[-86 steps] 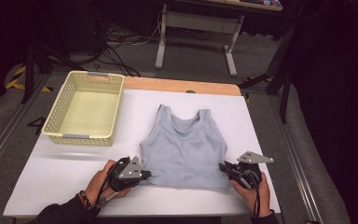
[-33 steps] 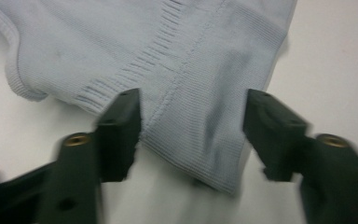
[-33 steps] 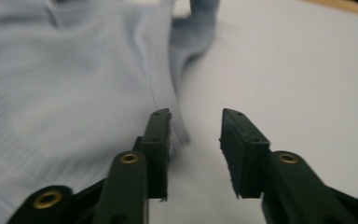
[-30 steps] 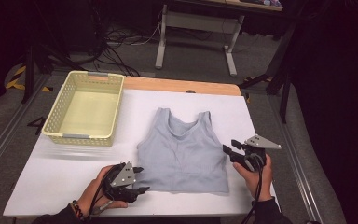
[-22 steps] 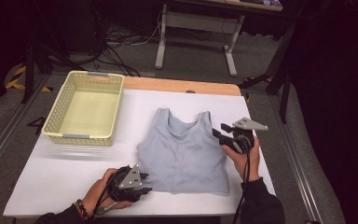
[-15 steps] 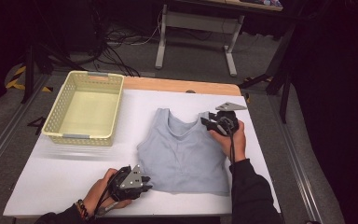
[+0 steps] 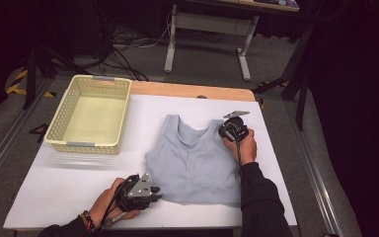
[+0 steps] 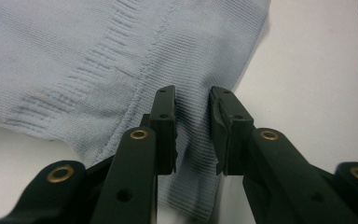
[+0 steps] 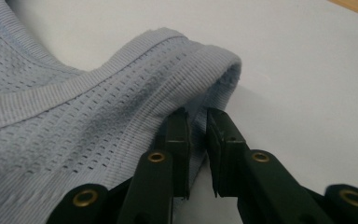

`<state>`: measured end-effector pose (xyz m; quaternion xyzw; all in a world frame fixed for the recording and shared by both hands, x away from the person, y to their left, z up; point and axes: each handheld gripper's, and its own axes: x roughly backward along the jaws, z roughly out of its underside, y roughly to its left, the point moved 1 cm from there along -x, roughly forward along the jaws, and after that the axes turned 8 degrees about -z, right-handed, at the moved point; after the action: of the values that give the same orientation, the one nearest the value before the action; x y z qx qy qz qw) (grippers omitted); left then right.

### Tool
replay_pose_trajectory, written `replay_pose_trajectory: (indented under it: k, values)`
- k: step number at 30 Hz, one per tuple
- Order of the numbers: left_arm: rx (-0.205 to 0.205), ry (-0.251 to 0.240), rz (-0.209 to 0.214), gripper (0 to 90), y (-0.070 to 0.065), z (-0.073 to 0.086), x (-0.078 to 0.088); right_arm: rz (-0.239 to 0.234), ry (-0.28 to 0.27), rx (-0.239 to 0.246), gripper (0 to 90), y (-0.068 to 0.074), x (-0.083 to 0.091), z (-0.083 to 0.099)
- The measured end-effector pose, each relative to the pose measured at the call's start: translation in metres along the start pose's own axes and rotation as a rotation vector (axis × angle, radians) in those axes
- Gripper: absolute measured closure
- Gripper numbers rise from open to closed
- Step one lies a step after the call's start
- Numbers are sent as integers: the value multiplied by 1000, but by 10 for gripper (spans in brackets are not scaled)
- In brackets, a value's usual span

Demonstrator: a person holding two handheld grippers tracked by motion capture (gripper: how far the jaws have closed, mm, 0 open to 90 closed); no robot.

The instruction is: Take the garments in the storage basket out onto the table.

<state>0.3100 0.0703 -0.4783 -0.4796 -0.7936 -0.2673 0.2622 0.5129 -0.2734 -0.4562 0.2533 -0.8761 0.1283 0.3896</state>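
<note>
Grey tank top (image 7: 195,160) spread flat on white worktop (image 7: 79,192), right of yellow basket (image 7: 90,114); left gripper (image 7: 150,195) at lower left hem corner, jaws narrowed with a fold of hem (image 8: 193,140) between them; right gripper (image 7: 227,129) at right shoulder strap (image 9: 186,70), jaws just closing, pinching strap edge; hands well apart.

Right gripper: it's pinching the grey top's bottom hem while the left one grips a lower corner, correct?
Not quite. The right gripper is at a shoulder strap of the grey top, not the hem, as the right gripper view shows. The left gripper is indeed at a lower corner.
</note>
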Motion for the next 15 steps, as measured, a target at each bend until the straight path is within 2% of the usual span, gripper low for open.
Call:
replay_pose_trajectory:
  k: [1, 2, 4, 7, 8, 9, 10, 11, 12, 15]
  values:
    - [0, 0, 0, 722, 0, 0, 0, 0, 0, 0, 784, 0, 0, 0]
    - [-1, 2, 0, 722, 0, 0, 0, 25, -20, -2, 780, 0, 4, -1]
    - [0, 2, 1, 721, 0, 0, 0, 32, -52, -10, 784, -1, 10, -3]
    - [-2, 0, 3, 719, 0, 0, 0, 43, -135, -10, 804, 0, 25, -10]
    - [1, 3, 2, 719, 0, 0, 0, 50, -153, -6, 827, 2, 29, -12]
    - [3, 6, 3, 719, 0, 0, 0, 57, -195, 6, 869, 5, 35, -16]
    - [2, 6, 2, 719, 0, 0, 0, 53, -216, 8, 896, 7, 37, -18]
    - [0, 5, 3, 719, 0, -1, 0, 29, -234, 13, 898, 9, 38, -19]
    - [1, 5, 3, 718, 0, 0, 0, 7, -227, 19, 899, 11, 36, -21]
    - [-10, 0, -6, 719, -1, -1, 0, -13, -180, 47, 899, 18, 23, -22]
